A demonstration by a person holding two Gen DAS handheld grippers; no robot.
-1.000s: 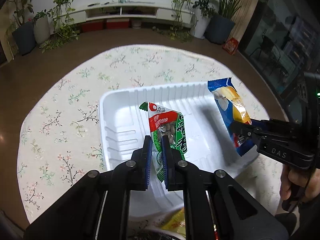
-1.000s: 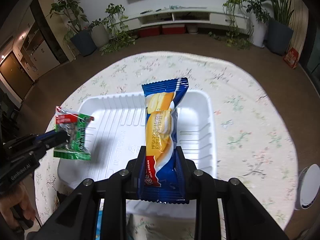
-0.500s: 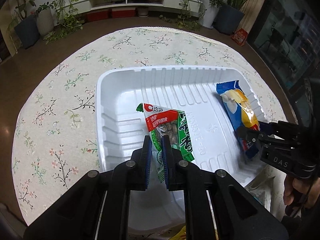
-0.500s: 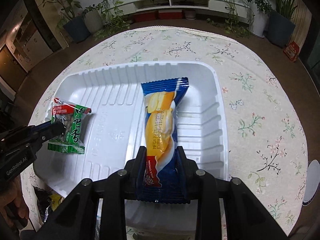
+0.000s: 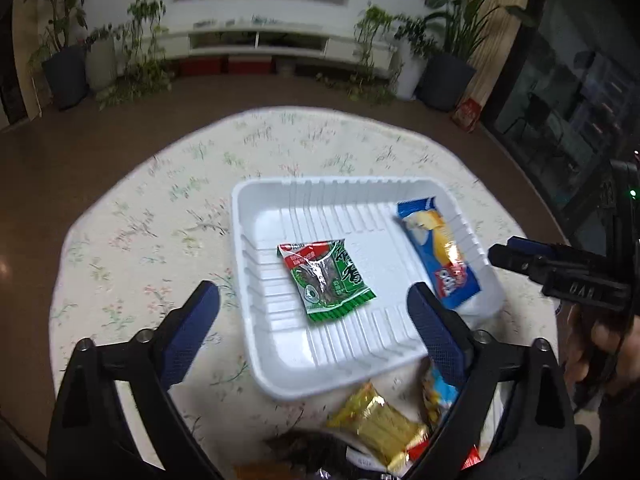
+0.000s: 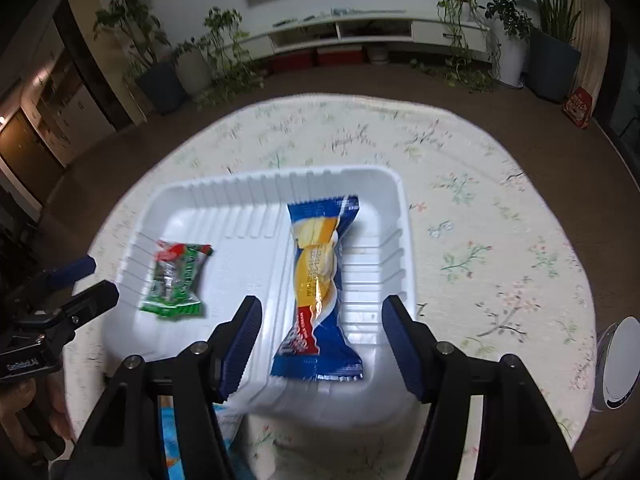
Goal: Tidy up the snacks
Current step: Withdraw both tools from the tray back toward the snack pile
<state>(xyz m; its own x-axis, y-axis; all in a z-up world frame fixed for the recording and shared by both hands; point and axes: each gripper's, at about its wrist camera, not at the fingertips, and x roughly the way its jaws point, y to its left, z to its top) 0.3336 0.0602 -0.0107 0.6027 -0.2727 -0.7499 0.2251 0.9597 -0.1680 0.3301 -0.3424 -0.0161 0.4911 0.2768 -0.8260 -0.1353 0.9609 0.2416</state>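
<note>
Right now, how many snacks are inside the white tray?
2. The green packet lies on the left side of the white tray, the blue-and-yellow packet along its right side. More snacks sit outside it.

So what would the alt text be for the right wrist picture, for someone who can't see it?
A long blue and yellow snack packet lies in a white ribbed plastic tray, between the open blue-padded fingers of the right gripper, whose jaws have just been opening. A small green and red snack packet lies at the tray's left, on a floral tablecloth.
</note>
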